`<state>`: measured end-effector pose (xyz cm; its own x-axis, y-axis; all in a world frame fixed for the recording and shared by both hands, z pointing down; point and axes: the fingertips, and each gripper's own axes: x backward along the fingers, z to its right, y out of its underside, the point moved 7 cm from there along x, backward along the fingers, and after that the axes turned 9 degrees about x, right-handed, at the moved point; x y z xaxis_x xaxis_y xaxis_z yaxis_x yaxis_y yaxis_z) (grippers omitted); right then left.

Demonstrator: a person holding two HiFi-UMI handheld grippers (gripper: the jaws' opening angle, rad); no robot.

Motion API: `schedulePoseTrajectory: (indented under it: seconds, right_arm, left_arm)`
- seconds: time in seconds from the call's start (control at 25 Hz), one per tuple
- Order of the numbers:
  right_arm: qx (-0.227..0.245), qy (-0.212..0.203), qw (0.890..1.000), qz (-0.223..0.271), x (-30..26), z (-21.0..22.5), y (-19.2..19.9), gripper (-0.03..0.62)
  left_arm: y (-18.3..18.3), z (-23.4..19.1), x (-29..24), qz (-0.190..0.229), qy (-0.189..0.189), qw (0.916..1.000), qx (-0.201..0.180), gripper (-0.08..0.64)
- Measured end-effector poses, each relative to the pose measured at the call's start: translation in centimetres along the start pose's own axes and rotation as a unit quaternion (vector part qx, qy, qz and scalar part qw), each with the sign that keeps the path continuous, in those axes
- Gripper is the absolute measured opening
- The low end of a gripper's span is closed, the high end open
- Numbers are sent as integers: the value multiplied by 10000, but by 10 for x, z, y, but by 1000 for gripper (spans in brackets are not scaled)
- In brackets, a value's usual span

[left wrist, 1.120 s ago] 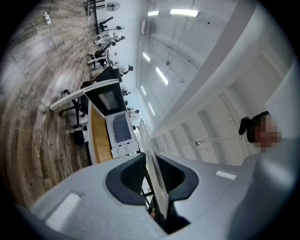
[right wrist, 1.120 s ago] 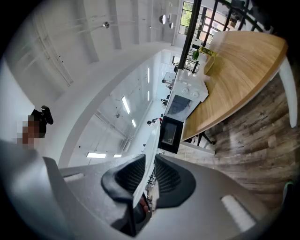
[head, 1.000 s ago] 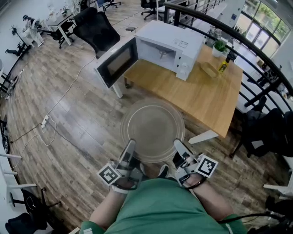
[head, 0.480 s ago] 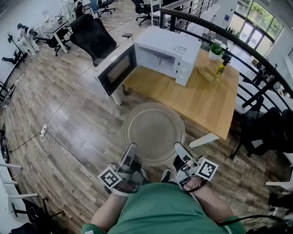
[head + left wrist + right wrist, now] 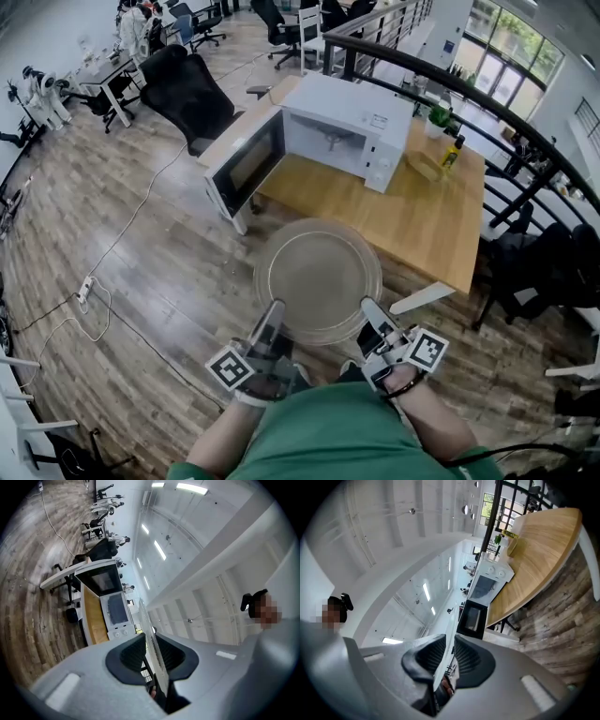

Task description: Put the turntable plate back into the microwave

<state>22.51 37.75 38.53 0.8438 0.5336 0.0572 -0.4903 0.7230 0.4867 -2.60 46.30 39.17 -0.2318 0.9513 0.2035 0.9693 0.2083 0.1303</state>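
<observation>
The glass turntable plate (image 5: 319, 279) is up in the air, roughly level, held at its near rim from two sides. The left claw (image 5: 151, 649) pinches the rim edge-on between its dark ribbed pads, and the right claw (image 5: 448, 654) pinches the opposite side of the near rim the same way, so the disc reaches forward from both claws. The two claws sit apart, with the plate spanning the gap between them.

Ahead of the claws, beyond the plate's far edge, the white microwave (image 5: 349, 124) stands on a wooden table (image 5: 427, 211). Its door (image 5: 246, 161) hangs wide open toward the left claw's side, and the cavity faces the claws. The plate is outside the oven, well short of the opening and over the wooden floor (image 5: 141, 272) by the table's near edge.

Farther off on the right claw's side, a small bottle (image 5: 453, 153) and a potted plant (image 5: 439, 116) stand on the table's far end, with a dark railing (image 5: 511, 108) curving behind them. Out beyond the left claw, a black office chair (image 5: 192, 80) stands near the door, and a cable (image 5: 122, 225) trails across the floor. Close behind both claws is the person's green shirt (image 5: 328, 431).
</observation>
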Motion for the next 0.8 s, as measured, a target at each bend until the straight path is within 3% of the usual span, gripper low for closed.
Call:
schedulePoseTrajectory:
  seconds: [0.36,0.8]
  right_arm:
    - [-5,174,9998,129,-23,0,7,58]
    - [-181,100,9998,46,-71,37,-21,57]
  left_arm:
    - [-29,-14,-9,-216,48,9997,44,69]
    - [-56,-41,-57,-163,-102,9998,93,69]
